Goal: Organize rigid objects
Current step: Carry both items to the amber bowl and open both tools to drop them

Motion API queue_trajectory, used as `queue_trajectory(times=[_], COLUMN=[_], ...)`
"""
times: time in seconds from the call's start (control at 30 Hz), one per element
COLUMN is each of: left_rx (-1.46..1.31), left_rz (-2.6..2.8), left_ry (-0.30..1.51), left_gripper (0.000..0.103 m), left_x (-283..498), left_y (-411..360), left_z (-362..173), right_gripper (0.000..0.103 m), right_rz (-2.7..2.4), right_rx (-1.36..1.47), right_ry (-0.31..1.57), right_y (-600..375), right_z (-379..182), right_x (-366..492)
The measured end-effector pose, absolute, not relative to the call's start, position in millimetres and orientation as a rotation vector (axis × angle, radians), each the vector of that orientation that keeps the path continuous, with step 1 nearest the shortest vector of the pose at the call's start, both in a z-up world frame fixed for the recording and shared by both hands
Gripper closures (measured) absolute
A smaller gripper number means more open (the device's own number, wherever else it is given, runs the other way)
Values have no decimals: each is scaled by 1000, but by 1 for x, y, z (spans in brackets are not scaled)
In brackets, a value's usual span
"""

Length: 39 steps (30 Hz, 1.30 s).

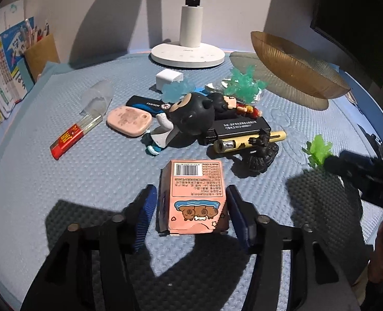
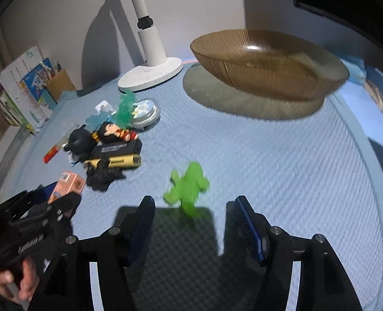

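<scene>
Nearest, in the left wrist view: left hand-held gripper straddling the pink carton, blue pads close on both flanks, a sliver of gap visible on the left side; grip or mere bracket, cannot tell. Probably a light, thin cardboard box, stiff along the edges but easy to dent on the broad faces. Best taken across the narrow sides, low down, with modest squeeze.

Just right of the carton, in the right wrist view: right hand-held gripper open, pads well apart, nothing pressed between them. Green plastic plant lying on the blue mat just ahead of those open pads, blurred. Likely feather-light, springy fronds, slippery stem. Stem the firmest hold; fronds liable to bend and slip free.

Beyond the carton: a dark small figurine and a yellow tube, touching; behind these a black box with a big-headed black doll leaning on it. All hard, small, probably easy to pinch, the doll top-heavy.

Left of the carton and further back: pink flat tag, red-capped tube.

Far right of the carton, at the back of the surface: amber ribbed bowl, empty, a likely destination. Looks glassy; gentle drops advisable.
</scene>
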State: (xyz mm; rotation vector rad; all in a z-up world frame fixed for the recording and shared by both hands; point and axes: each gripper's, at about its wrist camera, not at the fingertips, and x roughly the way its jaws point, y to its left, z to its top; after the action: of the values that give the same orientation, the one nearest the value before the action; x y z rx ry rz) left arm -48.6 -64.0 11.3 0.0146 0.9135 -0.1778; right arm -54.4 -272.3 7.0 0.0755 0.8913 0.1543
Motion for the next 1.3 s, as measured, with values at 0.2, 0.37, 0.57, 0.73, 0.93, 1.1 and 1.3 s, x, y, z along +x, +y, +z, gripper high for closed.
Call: queue_trajectory(times=[0.2, 0.37, 0.57, 0.73, 0.93, 1.1, 1.3], left_rx=[15, 21, 86, 61, 46, 75, 63], left_rz=[-194, -234, -378, -517, -536, -509, -456], left_ry=[860, 769, 630, 696, 788, 774, 688], left_gripper=[66, 66, 66, 66, 66, 55, 45], left_x=[-60, -61, -13, 52, 84, 86, 54], left_y=[-58, -64, -124, -190, -223, -238, -198], left_z=[22, 57, 127, 130, 96, 90, 117], right_gripper=[73, 74, 73, 73, 74, 68, 42], right_rz=[102, 91, -41, -54, -20, -6, -60], right_rx=[-32, -22, 46, 148, 147, 151, 174], right_ry=[886, 777, 654, 745, 835, 860, 768], right_y=[-253, -269, -330, -373, -388, -386, -395], right_z=[0, 38, 105, 107, 85, 80, 104], right_x=[-47, -57, -40, 9, 37, 44, 11])
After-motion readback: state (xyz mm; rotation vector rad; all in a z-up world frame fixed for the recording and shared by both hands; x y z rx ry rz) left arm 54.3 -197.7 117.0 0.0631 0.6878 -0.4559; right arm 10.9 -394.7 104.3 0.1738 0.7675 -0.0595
